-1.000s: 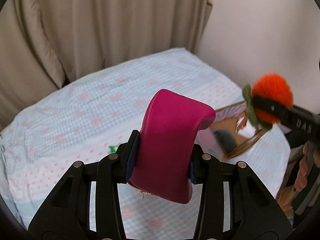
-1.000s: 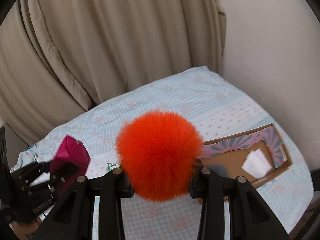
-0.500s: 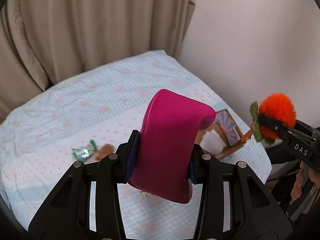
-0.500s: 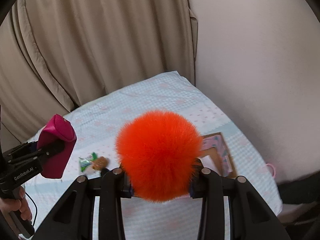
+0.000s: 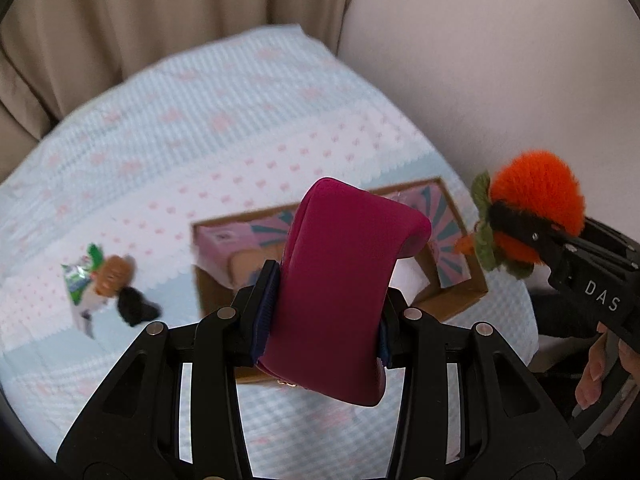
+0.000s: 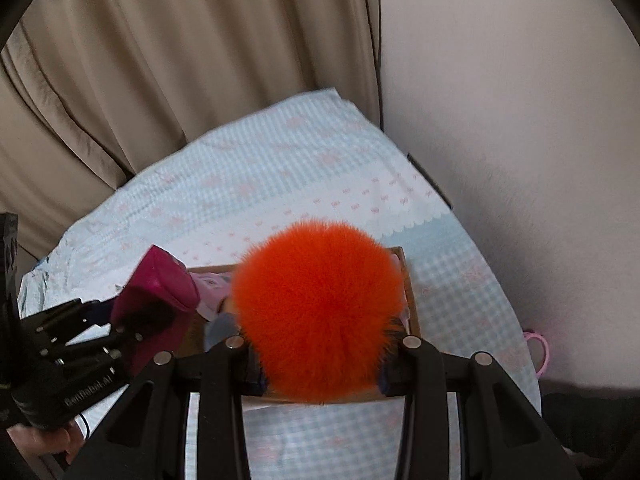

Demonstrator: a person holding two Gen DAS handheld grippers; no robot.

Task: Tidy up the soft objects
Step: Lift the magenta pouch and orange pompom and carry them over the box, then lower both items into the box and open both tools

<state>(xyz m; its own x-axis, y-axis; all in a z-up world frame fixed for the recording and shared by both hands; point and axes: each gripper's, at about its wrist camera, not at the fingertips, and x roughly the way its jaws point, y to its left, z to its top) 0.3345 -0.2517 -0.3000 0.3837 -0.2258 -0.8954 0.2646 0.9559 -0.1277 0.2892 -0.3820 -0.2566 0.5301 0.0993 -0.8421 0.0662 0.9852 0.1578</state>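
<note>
Both tongs now over shallow cardboard box point(image 5: 460, 300) | left tongs point(image 5: 326, 312) pinch magenta soft pouch point(image 5: 340, 280); right tongs point(image 6: 320, 360) pinch fluffy orange pompom point(image 6: 316, 312) | neither dropped; small toy with wrapper point(image 5: 100, 280) left on bed point(image 5: 240, 120)

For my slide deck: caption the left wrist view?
Left gripper holds magenta pouch above cardboard box; right gripper carries orange pompom.

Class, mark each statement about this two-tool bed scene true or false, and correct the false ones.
1. The left tool grips a magenta pouch. True.
2. The right tool is empty. False: it clamps an orange pompom.
3. A cardboard box lies open on the bedspread. True.
4. The snack packet lies inside the box. False: it lies on the bedspread, left of it.
</note>
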